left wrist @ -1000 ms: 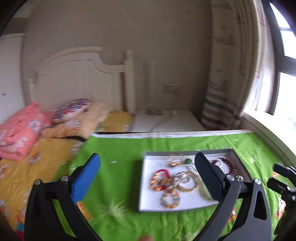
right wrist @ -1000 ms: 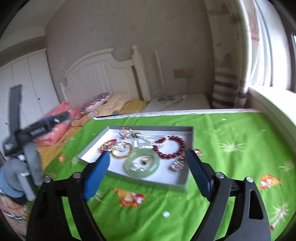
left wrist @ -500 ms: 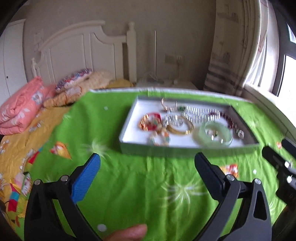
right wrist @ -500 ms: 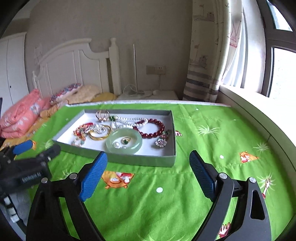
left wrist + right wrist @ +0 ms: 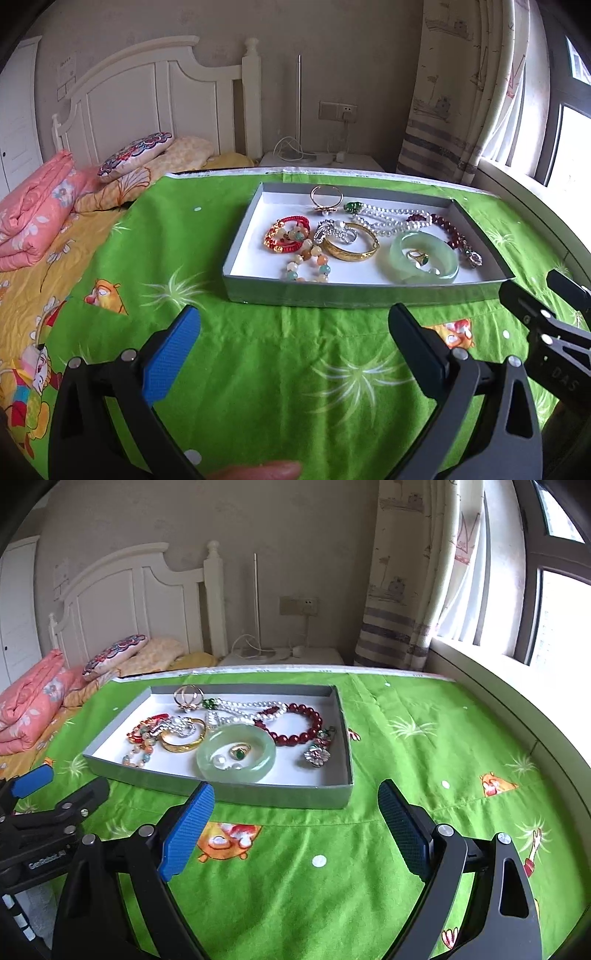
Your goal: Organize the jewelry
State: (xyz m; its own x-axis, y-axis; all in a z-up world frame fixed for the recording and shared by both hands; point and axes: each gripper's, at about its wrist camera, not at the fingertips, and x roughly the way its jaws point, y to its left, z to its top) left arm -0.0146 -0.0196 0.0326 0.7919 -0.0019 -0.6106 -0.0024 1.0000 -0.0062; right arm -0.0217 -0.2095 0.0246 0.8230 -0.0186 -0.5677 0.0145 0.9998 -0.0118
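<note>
My left gripper [image 5: 293, 332] has its fingers spread wide with nothing between them, hovering over the green cloth [image 5: 258, 369] just short of the near wall of the tray [image 5: 332, 293]. My right gripper [image 5: 295, 806] is spread just as wide and also holds nothing, its left pad [image 5: 186, 832] just short of the tray's near wall in that view. Each gripper shows at the edge of the other's camera, left one to the left, right one to the right.

The jewelry all lies inside the shallow grey tray with its white floor. Nearest me on the right side is the pale green jade bangle [image 5: 424, 260], lying flat, with a gold ring with a green stone [image 5: 241, 751] inside its circle. Left of it lies the gold bangle [image 5: 349, 247], with a silver sparkly piece [image 5: 334, 230] lying over it. Further left are a red cord bracelet [image 5: 286, 236] and a pastel bead bracelet [image 5: 306, 266] reaching toward the near wall. At the far side a gold ring [image 5: 326, 197] stands up, a pearl strand [image 5: 388, 218] runs rightward, and a dark red bead bracelet [image 5: 295, 722] curves along the right.

Beyond the cloth, at far left, are pink bedding [image 5: 33, 210] and a white headboard [image 5: 147, 96].
</note>
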